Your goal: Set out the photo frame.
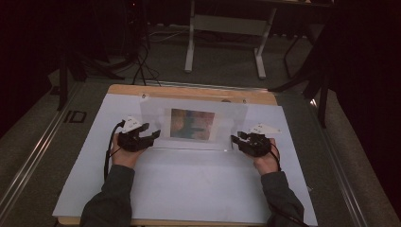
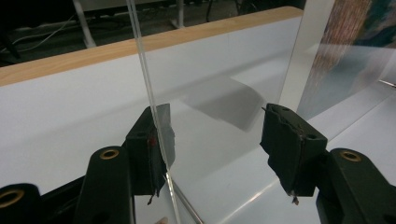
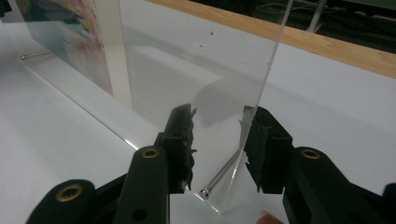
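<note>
A dim room with grey floor [image 1: 222,66]; beyond the tabletop's [image 1: 189,189] far edge stands a white table frame [image 1: 191,42] (cables [image 1: 142,61] trail nearby).

A white sheet [image 1: 189,184] covers the counter [image 1: 189,91] beneath the left tool [image 1: 153,135] and the right tool [image 1: 235,138]. The counter's bare wooden strip runs just beyond both. Farther ahead of the tools, a pale desk frame [image 1: 190,47] stands on the grey floor [image 1: 227,71]. Black cables [image 1: 142,66] trail ahead of the left tool, and a metal rail [image 1: 33,156] runs well out to its left.
</note>
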Motion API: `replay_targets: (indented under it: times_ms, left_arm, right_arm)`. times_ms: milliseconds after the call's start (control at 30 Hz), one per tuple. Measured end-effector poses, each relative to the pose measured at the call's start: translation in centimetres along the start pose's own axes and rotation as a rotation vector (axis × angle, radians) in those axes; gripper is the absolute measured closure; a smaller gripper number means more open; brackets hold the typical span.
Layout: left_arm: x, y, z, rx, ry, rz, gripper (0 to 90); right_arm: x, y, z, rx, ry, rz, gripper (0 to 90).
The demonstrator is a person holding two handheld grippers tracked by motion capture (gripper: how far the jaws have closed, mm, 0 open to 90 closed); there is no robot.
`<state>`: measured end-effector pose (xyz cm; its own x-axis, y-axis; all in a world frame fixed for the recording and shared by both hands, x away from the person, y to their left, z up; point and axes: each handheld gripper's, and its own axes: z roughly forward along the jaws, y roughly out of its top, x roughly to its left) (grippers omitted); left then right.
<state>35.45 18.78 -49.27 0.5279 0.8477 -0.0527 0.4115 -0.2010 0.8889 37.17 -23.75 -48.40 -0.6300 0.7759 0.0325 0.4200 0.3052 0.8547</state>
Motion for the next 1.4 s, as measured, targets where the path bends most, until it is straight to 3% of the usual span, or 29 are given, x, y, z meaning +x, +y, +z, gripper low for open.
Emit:
replay_targets:
  times_ms: [633,1167,1400]
  left_arm:
    - [-1.5,-0.6,-1.3,0.023,-0.005,-0.003,42.7]
    - [-1.1,-0.8,-1.1,0.006,-0.020,-0.018,42.6]
    - [-1.0,-0.8,-1.1,0.012,-0.036,-0.037,41.6]
  right_arm:
    - [0.9,-1.0,-1.6,0.018,0.008,0.001,63.3]
    - [0.6,-1.1,-1.4,0.002,0.020,0.020,63.1]
    - [0.7,-1.1,-1.4,0.011,0.021,-0.020,59.0]
